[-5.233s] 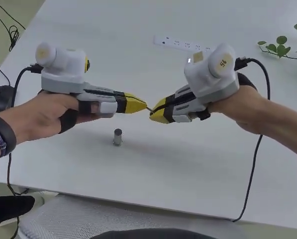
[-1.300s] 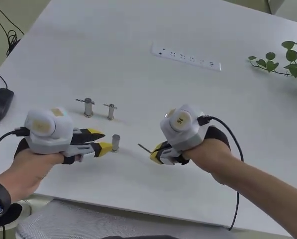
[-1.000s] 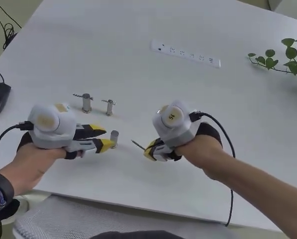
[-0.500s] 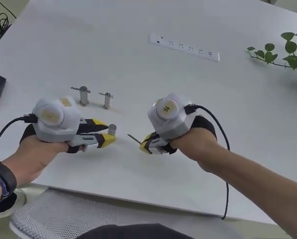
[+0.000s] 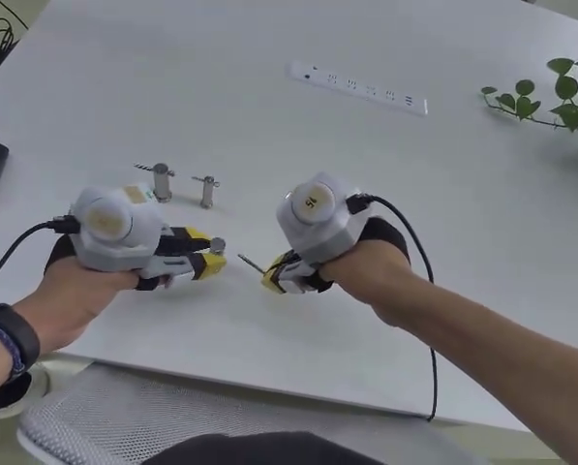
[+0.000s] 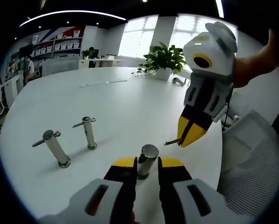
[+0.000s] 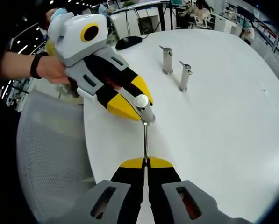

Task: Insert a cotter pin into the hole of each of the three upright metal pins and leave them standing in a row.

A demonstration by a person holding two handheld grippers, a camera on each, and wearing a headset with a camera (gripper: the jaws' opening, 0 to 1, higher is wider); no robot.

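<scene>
Close to the person, the left gripper (image 5: 211,262) is squeezing the bare metal pin (image 5: 217,247), which is standing up on the table (image 5: 414,194). The right gripper (image 5: 274,281) is pinching the cotter pin (image 5: 250,264) tight. The cotter pin is lying flat and pointing left, with its tip just beside the metal pin's top, not yet in. Half a second ago the gap was bigger. Farther back, a finished pin (image 5: 163,180) and a second finished pin (image 5: 207,190) are standing side by side.
</scene>
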